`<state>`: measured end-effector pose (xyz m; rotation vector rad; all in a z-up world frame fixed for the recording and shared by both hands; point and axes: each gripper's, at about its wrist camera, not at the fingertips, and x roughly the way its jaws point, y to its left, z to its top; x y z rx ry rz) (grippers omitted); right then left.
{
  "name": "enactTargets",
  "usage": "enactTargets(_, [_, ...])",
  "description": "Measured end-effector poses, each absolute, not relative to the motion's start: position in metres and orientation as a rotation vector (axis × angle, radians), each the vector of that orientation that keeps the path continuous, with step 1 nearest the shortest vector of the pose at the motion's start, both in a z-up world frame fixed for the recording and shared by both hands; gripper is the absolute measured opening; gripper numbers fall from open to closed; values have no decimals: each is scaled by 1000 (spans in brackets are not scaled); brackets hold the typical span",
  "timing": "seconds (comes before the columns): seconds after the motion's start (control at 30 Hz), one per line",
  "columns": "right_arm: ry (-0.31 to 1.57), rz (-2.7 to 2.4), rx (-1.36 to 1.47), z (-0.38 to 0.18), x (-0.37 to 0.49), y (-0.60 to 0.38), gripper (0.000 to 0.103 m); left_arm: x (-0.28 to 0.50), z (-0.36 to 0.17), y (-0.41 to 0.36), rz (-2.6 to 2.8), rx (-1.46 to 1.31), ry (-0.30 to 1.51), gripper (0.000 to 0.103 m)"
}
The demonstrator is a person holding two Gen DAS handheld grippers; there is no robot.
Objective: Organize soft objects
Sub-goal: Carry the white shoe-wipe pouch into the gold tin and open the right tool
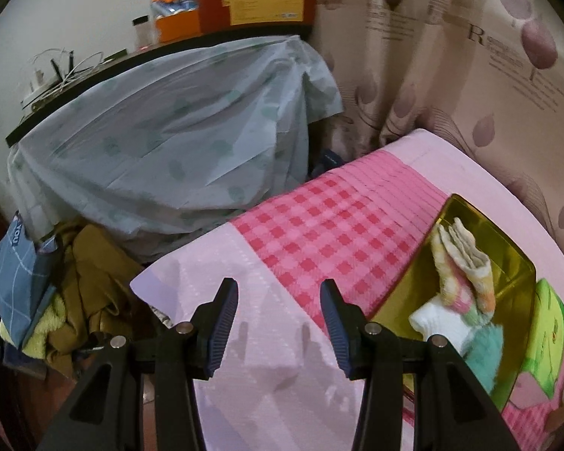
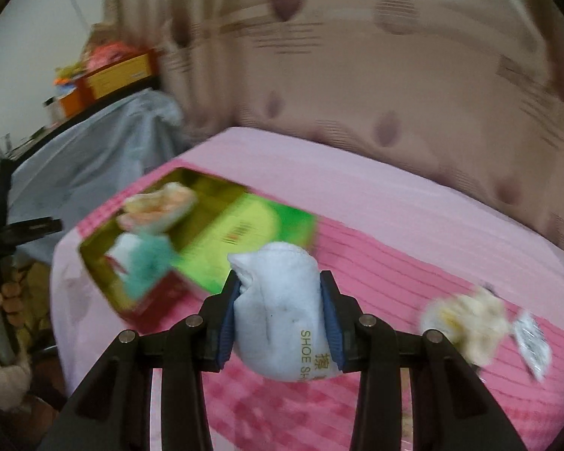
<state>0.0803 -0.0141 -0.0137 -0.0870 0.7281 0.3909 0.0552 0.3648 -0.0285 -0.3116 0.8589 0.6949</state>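
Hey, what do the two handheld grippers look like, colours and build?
Both match: the left gripper and right gripper have matte black angular plastic arms, round silver pivot pins, and dark blue ribbed rubber pads lining the fingers. No cables or markings show.

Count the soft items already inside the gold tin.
3: a striped cloth at the far end, a white sock mid-tin, a teal fluffy piece nearest. More may be hidden beneath.
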Motion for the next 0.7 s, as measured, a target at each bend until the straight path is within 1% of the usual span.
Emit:
enactTargets(0.37, [743,597,-201,-21,103,116,37,53,-34,379,723,-368,883,46])
enactTargets(0.57, [768,610,-222,-34,124,151,38,54,-34,379,728,-366,882,46])
enactTargets(0.7, [794,594,-228,-44,139,158,41,55,-35,382,733,-373,884,46])
